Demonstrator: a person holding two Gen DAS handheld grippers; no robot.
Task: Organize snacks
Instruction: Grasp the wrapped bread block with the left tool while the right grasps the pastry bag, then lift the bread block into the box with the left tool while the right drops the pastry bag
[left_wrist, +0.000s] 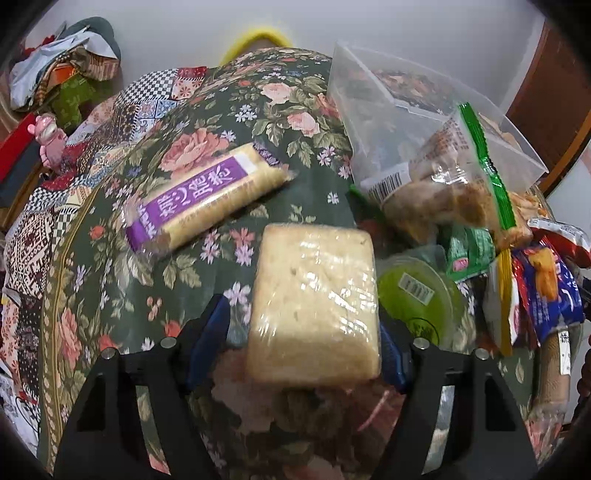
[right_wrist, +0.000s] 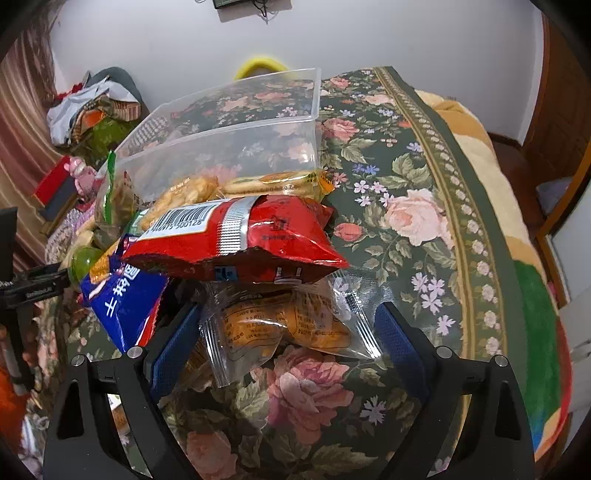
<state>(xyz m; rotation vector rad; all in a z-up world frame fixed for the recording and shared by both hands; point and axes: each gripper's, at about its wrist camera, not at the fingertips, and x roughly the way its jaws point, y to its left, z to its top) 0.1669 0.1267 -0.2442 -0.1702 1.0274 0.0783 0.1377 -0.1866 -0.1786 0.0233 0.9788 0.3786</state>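
My left gripper (left_wrist: 306, 332) is open around a pale cracker block wrapped in clear film (left_wrist: 316, 306); the left pad stands apart from it and the right pad is close to its edge. A purple-labelled cracker pack (left_wrist: 207, 199) lies on the floral cloth beyond it. My right gripper (right_wrist: 288, 332) is open around a clear packet of orange snacks (right_wrist: 288, 325), without touching it. A red snack bag (right_wrist: 240, 240) and a blue bag (right_wrist: 125, 295) lie in the pile just beyond. A clear plastic box (right_wrist: 236, 129) stands behind the pile.
The snack pile also holds a zip bag with a green seal (left_wrist: 461, 184), a green-lidded cup (left_wrist: 417, 295) and more packets at the right. The clear box (left_wrist: 388, 96) shows in the left view too. A pink toy (left_wrist: 50, 140) and clutter lie at the far left. The cloth (right_wrist: 406, 221) drops off at the right.
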